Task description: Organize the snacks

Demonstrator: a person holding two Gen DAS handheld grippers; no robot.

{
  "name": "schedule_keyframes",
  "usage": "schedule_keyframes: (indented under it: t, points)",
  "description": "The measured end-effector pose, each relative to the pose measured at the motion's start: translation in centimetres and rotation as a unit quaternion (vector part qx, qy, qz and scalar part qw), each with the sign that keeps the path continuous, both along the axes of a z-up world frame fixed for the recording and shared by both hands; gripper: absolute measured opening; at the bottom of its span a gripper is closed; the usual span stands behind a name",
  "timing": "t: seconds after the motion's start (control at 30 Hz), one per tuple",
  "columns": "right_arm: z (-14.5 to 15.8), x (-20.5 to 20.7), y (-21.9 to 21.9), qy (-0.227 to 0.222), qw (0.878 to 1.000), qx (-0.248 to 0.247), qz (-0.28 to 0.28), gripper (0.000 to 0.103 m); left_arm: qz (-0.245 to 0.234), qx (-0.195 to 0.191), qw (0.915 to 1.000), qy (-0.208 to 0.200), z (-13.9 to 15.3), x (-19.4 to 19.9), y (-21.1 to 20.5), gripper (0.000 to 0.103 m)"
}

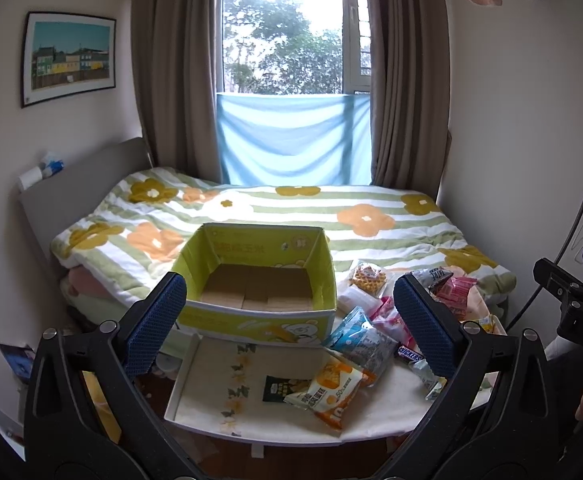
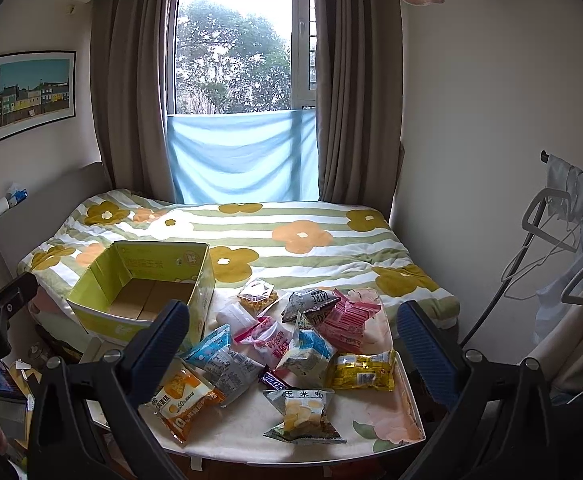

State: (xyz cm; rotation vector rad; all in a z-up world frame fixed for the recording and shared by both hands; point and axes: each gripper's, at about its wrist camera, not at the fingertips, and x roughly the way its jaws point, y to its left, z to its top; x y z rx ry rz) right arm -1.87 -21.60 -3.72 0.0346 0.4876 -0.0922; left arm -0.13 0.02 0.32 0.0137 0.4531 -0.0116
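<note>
An empty yellow-green cardboard box stands open at the far left of a small white table, against the bed; it also shows in the right wrist view. Several snack packets lie piled on the table's right half: an orange cake packet, a blue-white packet, a Snickers bar, a yellow packet, a pink packet and a corn-chip packet. My left gripper is open and empty above the table's near edge. My right gripper is open and empty above the pile.
A bed with a flowered striped quilt lies behind the table. A clothes rack with hangers stands at the right. Clutter sits on the floor at the left. A small dark packet lies on the table's middle.
</note>
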Motion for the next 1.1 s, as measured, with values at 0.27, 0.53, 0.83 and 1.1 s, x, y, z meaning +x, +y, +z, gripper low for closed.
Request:
schedule_keyframes:
  t: [0.27,0.53,0.83,1.1]
  points:
    - [0.1,0.1,0.1,0.002,1.0,0.0,0.001,0.103,0.0,0.0,1.0,0.0,0.0,0.1,0.1,0.103]
    - [0.1,0.1,0.4,0.002,1.0,0.0,0.002,0.103,-0.002,0.0,1.0,0.001,0.1,0.3,0.2,0.103]
    - [0.0,0.1,0.5,0.002,1.0,0.0,0.002,0.103,-0.005,0.004,0.9999,0.011,-0.2,1.1,-0.1,0.103]
    - [0.0,0.1,0.7,0.005,1.0,-0.002,0.002,0.103,-0.008,0.007,0.9998,0.016,-0.3,1.5,-0.5,0.103]
